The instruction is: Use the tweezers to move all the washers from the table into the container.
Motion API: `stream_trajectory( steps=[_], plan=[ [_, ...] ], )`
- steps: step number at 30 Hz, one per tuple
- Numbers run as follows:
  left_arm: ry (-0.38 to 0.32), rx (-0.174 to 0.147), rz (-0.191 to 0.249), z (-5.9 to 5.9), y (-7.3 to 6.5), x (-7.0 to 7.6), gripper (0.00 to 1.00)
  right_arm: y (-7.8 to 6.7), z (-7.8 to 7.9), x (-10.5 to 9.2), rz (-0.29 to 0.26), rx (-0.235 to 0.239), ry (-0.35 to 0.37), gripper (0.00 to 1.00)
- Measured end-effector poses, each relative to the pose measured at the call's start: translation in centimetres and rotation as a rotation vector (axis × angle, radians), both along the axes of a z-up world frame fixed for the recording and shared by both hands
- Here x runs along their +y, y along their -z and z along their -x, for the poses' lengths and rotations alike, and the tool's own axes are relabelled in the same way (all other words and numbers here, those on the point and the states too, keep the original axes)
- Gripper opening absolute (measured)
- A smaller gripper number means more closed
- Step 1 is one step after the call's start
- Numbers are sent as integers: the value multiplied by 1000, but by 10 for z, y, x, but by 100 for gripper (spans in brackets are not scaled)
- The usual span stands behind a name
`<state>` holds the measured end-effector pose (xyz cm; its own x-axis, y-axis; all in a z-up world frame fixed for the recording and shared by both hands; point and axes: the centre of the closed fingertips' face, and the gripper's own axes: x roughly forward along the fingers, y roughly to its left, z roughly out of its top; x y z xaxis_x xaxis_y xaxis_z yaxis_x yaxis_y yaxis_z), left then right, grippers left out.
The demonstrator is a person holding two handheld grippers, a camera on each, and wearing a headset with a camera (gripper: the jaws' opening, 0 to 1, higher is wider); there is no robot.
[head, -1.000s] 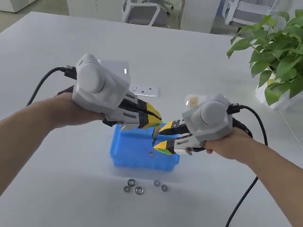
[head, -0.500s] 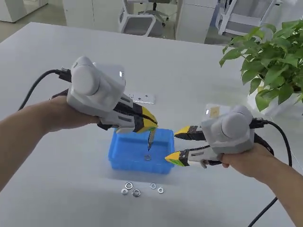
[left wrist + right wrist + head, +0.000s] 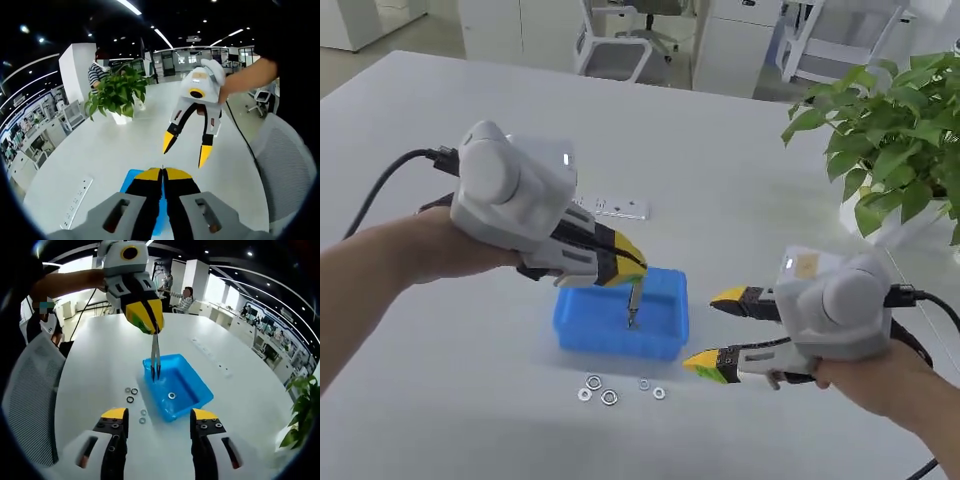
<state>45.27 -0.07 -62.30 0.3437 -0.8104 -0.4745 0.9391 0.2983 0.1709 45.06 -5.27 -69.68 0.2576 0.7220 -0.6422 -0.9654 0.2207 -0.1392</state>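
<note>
Office desks and ceiling lights are stretching away behind a smooth, matte white surface. On it, a leafy potted plant is standing at the far right, and a flat white power strip is lying beyond the work.

The left gripper is hovering over a rectangular blue plastic container. Its yellow-tipped jaws are pressing together on the upper end of slim metal tweezers. The tweezers are hanging almost straight down, with their thin prongs nearly closed and their points reaching inside the container. Whether they are carrying anything is too small to tell.

In the right gripper view, a lone washer — a small shiny metal ring — is lying flat on the container's floor, apart from the tweezer points.

The right gripper is hanging just to the right of the container, its jaws spreading wide and gripping nothing.

Five more washers are lying in a loose cluster on the surface, just outside the container's near wall and clear of both pairs of jaws.
</note>
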Motion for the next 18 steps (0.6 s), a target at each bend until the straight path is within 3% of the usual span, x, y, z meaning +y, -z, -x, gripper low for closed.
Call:
stream_trajectory(
  steps=[8, 18],
  plan=[
    [-11, 19, 4, 14, 11, 2, 5, 1, 18, 0, -34, 20, 3, 58],
    [-25, 40, 13, 24, 27, 4, 5, 6, 24, 0, -58, 37, 38, 64]
  ],
)
